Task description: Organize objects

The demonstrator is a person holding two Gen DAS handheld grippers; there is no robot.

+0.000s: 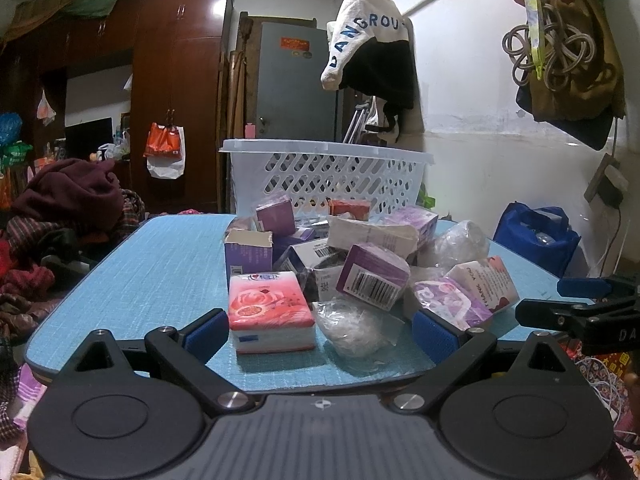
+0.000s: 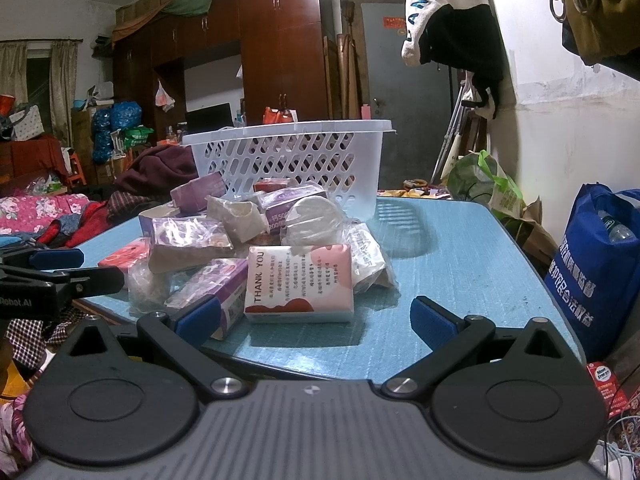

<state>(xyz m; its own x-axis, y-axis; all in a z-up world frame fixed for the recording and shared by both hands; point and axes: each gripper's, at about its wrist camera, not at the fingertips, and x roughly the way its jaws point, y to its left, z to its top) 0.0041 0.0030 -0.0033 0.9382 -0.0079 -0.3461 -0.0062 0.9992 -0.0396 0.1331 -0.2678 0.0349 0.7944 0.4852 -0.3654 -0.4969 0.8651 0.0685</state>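
Note:
A pile of small packs and boxes lies on the blue table (image 1: 152, 264). A white plastic basket (image 1: 324, 172) stands behind the pile at the table's far edge. My left gripper (image 1: 320, 330) is open at the near edge, with a red rose tissue pack (image 1: 270, 314) and a clear plastic bag (image 1: 352, 326) between its fingers, untouched. My right gripper (image 2: 316, 318) is open in front of a pink and white "THANK YOU" pack (image 2: 300, 284), apart from it. The basket (image 2: 288, 156) and the table (image 2: 460, 264) also show in the right wrist view. The right gripper shows at the right edge of the left wrist view (image 1: 580, 300).
Purple boxes (image 1: 374, 276) and wrapped packs fill the pile. A blue shopping bag (image 2: 596, 272) stands right of the table by the white wall. Clothes and bedding (image 1: 68, 200) lie left of the table. A dark wardrobe (image 1: 176, 80) stands behind.

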